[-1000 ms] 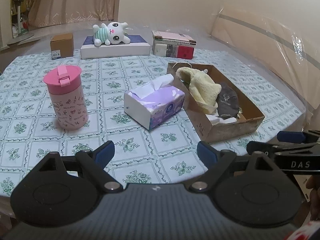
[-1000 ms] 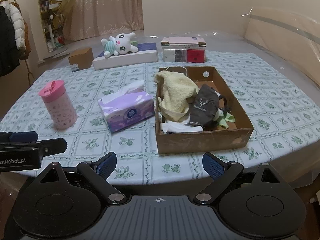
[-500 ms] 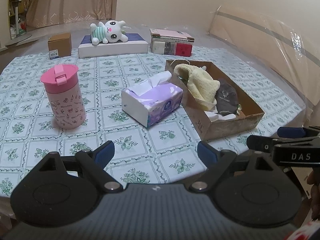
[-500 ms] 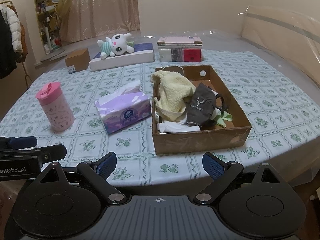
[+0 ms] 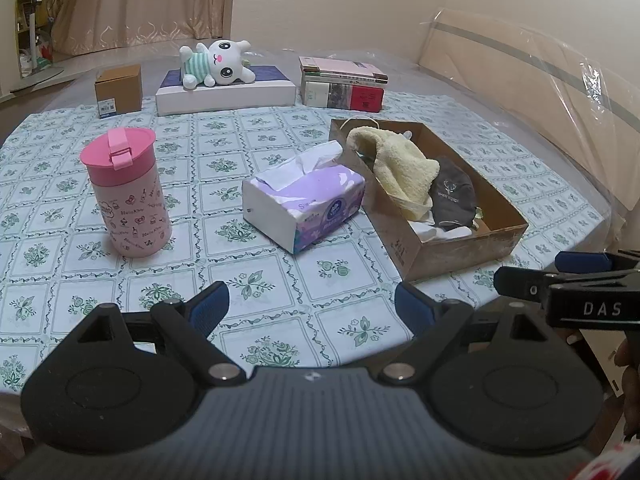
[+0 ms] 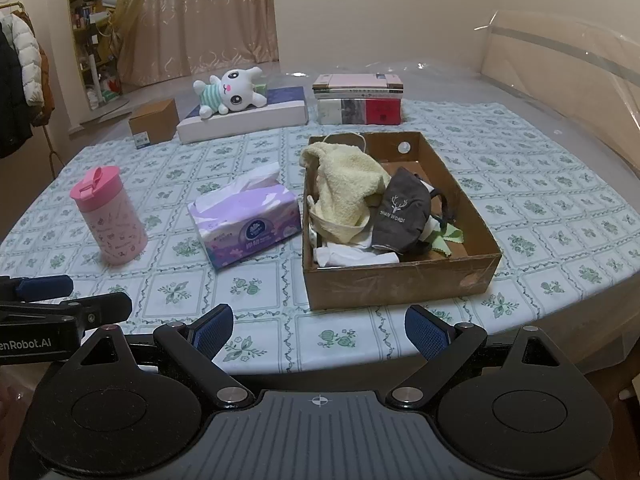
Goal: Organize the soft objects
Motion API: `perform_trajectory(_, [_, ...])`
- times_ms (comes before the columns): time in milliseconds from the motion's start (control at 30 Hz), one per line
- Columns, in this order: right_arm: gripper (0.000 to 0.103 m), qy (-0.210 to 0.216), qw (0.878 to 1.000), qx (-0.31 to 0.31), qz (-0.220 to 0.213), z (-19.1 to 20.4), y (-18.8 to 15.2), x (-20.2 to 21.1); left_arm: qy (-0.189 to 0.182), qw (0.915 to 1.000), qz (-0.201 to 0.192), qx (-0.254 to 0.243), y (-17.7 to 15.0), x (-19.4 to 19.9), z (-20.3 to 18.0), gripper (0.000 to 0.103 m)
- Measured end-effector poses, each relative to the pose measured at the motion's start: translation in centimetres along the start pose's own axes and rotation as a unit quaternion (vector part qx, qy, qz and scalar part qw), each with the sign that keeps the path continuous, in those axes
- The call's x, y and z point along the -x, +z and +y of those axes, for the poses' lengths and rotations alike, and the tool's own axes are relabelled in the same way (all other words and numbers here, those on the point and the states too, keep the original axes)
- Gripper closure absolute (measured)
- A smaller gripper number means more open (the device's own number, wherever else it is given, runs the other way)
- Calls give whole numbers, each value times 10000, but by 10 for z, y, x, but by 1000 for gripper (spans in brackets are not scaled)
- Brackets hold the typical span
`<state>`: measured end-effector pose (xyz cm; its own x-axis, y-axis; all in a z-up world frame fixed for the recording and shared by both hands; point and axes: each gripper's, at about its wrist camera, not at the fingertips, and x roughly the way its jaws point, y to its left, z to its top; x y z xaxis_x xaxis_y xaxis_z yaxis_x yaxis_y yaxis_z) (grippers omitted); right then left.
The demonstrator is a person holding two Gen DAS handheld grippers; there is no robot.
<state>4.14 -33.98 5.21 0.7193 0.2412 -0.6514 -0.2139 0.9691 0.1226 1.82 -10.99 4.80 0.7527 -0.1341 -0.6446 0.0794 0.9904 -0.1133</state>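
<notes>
A cardboard box (image 6: pixel 404 280) (image 5: pixel 416 256) holds a yellow towel (image 6: pixel 348 188) (image 5: pixel 400 168), a dark grey mask (image 6: pixel 400 212) (image 5: pixel 452 198), white cloth (image 6: pixel 352 256) and a green cloth (image 6: pixel 448 240). A white plush bunny (image 6: pixel 228 94) (image 5: pixel 216 62) lies on a flat white box at the back. My left gripper (image 5: pixel 312 306) is open and empty over the near table edge. My right gripper (image 6: pixel 320 326) is open and empty in front of the cardboard box. Each gripper shows at the edge of the other's view.
A purple tissue pack (image 6: pixel 244 226) (image 5: pixel 308 204) lies left of the cardboard box. A pink tumbler (image 6: pixel 110 216) (image 5: pixel 128 196) stands further left. A small brown box (image 6: pixel 154 122) and stacked books (image 6: pixel 360 98) sit at the back. The table edge runs close under both grippers.
Both grippers have drawn back slightly from the table and stay open. The objects on the table have not moved.
</notes>
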Motion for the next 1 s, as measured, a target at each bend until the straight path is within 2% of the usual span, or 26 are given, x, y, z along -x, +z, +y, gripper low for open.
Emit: perform_trajectory(1000, [11,-3,10000,-1,-16,-1,1,0,-5,10000,-4,-25,1,-1,-3,14])
